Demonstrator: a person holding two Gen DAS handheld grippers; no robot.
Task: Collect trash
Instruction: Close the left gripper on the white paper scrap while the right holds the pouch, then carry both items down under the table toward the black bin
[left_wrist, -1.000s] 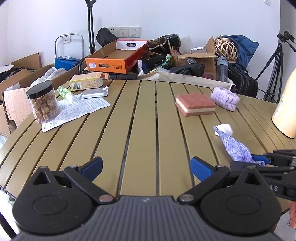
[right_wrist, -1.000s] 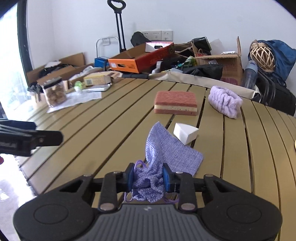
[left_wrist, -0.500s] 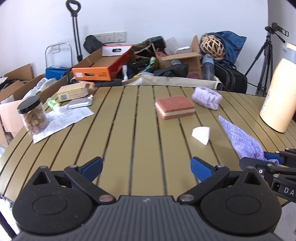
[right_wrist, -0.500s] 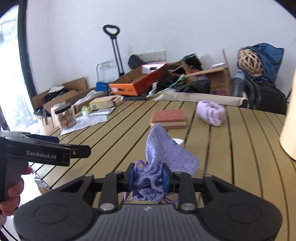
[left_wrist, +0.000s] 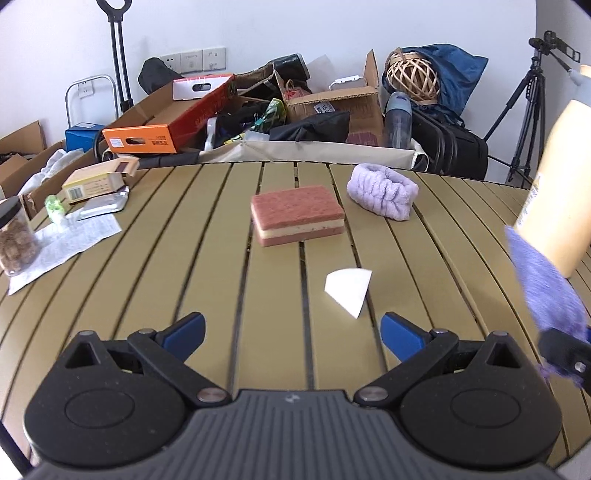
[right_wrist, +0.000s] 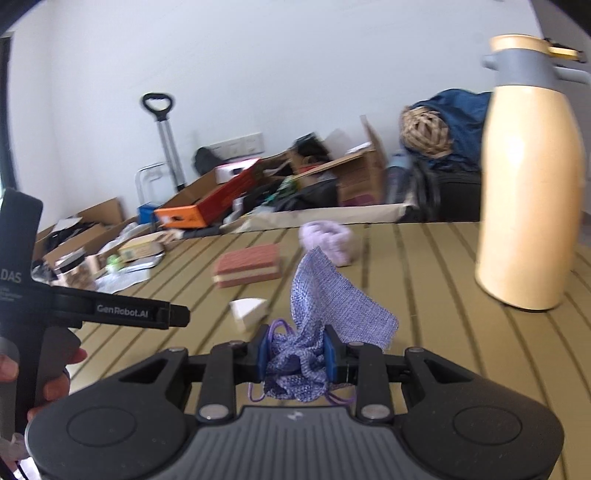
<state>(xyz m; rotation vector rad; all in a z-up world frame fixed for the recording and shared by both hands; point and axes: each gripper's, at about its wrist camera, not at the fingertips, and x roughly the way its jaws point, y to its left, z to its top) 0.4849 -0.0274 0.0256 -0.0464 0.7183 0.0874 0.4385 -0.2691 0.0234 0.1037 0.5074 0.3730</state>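
Observation:
My right gripper (right_wrist: 295, 352) is shut on a bunched purple knitted cloth (right_wrist: 325, 302), held above the slatted table (right_wrist: 424, 332); the same cloth (left_wrist: 543, 284) hangs at the right edge of the left wrist view. My left gripper (left_wrist: 291, 330) is open over the table with nothing between its blue pads (left_wrist: 400, 334). A white wedge-shaped scrap (left_wrist: 349, 290) lies on the slats just ahead of it, also seen as a white wedge (right_wrist: 248, 312) in the right wrist view. A hand holds the left gripper's body (right_wrist: 110, 312) at the left there.
A pink sponge block (left_wrist: 297, 214) and a lilac towel roll (left_wrist: 382, 190) lie farther back. A cream thermos jug (right_wrist: 528, 177) stands at the right. A jar (left_wrist: 14, 240), leaflet (left_wrist: 66, 240), small green bottle (left_wrist: 55, 208) and box (left_wrist: 94, 184) sit at the left. Cluttered boxes lie beyond the table.
Both grippers have swung to the right across the table. The right one has lifted the purple cloth off the slats and rolled, bringing the thermos into view. The white wedge now lies uncovered.

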